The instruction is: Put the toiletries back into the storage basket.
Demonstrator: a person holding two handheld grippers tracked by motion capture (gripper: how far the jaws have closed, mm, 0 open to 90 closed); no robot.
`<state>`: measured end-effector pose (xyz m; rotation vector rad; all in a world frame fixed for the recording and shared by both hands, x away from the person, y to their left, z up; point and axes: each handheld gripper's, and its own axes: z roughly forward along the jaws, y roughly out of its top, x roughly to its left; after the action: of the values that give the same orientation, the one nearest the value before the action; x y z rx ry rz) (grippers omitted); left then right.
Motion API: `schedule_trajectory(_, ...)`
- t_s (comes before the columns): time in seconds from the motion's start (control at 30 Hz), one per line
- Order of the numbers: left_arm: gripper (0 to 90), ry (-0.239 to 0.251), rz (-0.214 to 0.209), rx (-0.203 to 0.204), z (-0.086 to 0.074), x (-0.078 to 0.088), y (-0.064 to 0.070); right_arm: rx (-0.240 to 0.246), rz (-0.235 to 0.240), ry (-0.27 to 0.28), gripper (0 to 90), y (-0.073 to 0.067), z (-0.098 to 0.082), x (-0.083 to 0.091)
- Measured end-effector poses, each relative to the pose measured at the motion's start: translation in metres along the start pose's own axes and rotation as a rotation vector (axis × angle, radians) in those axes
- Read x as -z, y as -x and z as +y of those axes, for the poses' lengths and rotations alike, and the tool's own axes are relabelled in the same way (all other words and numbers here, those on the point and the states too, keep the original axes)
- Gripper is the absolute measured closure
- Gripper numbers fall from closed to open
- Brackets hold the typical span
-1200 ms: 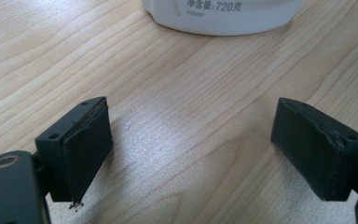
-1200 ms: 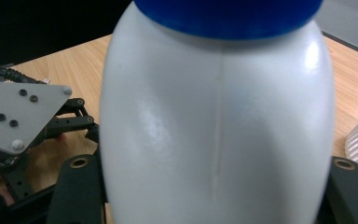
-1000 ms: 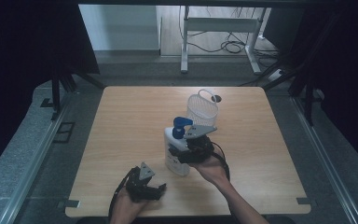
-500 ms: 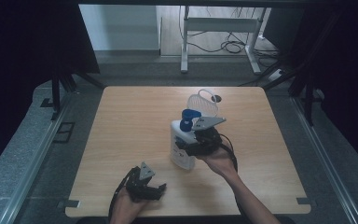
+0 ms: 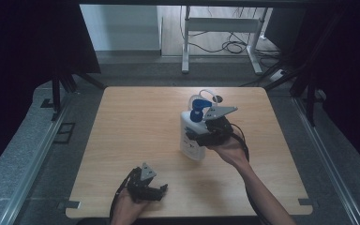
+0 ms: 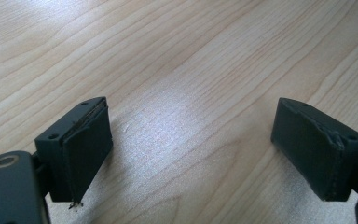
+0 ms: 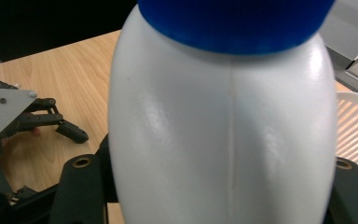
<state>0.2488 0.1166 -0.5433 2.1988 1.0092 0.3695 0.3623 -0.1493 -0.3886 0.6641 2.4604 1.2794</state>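
**Bottle lifted toward basket — slip and tip risk**

Since a second ago the right gripper (image 5: 201,136) has carried the white bottle (image 5: 191,138) up and toward the far side of the surface (image 5: 136,117); left gripper (image 5: 152,191) hasn't budged.

Near edge: left gripper rests low over bare wood, jaws wide open, nothing between them.

Mid-surface: right jaws clamped on the bottle's lower body, about as tight as they go. Bottle looks clear of the wood, roughly upright, long axis near vertical with a slight lean, blue cap (image 5: 197,108) up and toward the far edge.

Far: white basket (image 5: 207,95) just behind the cap.

Risks, my read:
- smooth rounded plastic, grip low down, so it could pivot or slide in the jaws if the hand swings fast
- cap could catch the basket rim on approach and knock the basket over
- releasing while tilted could let the bottle topple
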Motion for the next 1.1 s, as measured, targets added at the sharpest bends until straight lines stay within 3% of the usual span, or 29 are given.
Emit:
schedule_trajectory(0.4,11.6,0.000,-0.001,-0.001,0.001,0.000,0.000,0.003,0.015,0.023,37.2,0.021,0.012,0.008)
schedule_trajectory(0.7,11.6,0.001,-0.001,0.000,0.001,-0.001,0.000,-0.010,-0.006,0.034,37.3,0.045,0.024,0.018)
schedule_trajectory(1.1,11.6,0.003,-0.003,0.001,0.001,-0.001,0.001,-0.024,-0.019,0.045,37.4,0.070,0.038,0.017)
